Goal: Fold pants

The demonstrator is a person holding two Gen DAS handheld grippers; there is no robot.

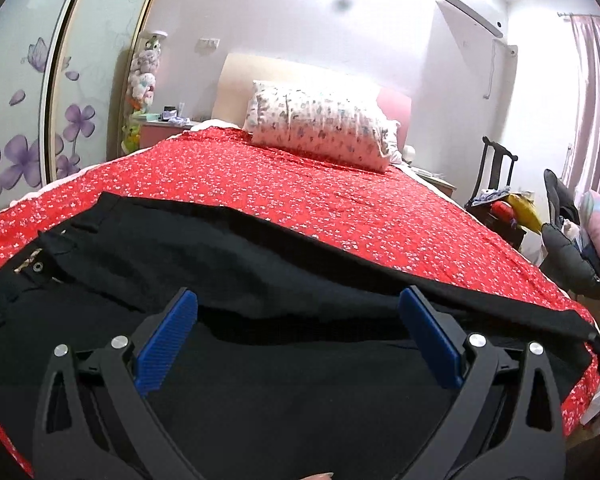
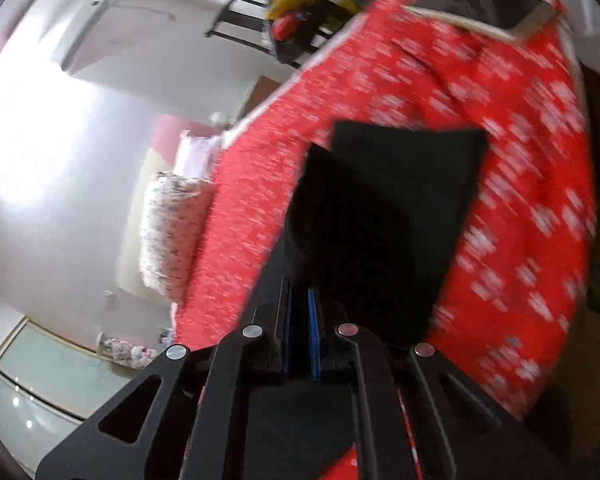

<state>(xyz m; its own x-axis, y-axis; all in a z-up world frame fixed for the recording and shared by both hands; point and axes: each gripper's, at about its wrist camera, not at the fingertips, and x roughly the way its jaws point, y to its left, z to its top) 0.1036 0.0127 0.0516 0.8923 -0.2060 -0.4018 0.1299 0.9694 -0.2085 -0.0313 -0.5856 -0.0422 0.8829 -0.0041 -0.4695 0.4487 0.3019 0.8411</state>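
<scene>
Two grippers work on black pants point(image 1: 228, 264) that lie on a red bed cover point(image 1: 300, 188). The left gripper point(image 1: 298, 320) hangs wide apart over the pants and grips nothing. The right gripper point(image 2: 300, 320) is squeezed tight on a pant leg, with blurry pants stretching away. A flowery pillow point(image 1: 320, 128) sits far back.

A home bedroom is showing here — a bed point(image 1: 340, 200) wearing a red floral sheet. A pillow point(image 1: 320, 128) is lying at the headboard point(image 1: 236, 80) — curtains point(image 1: 596, 100) hanging beside.
</scene>
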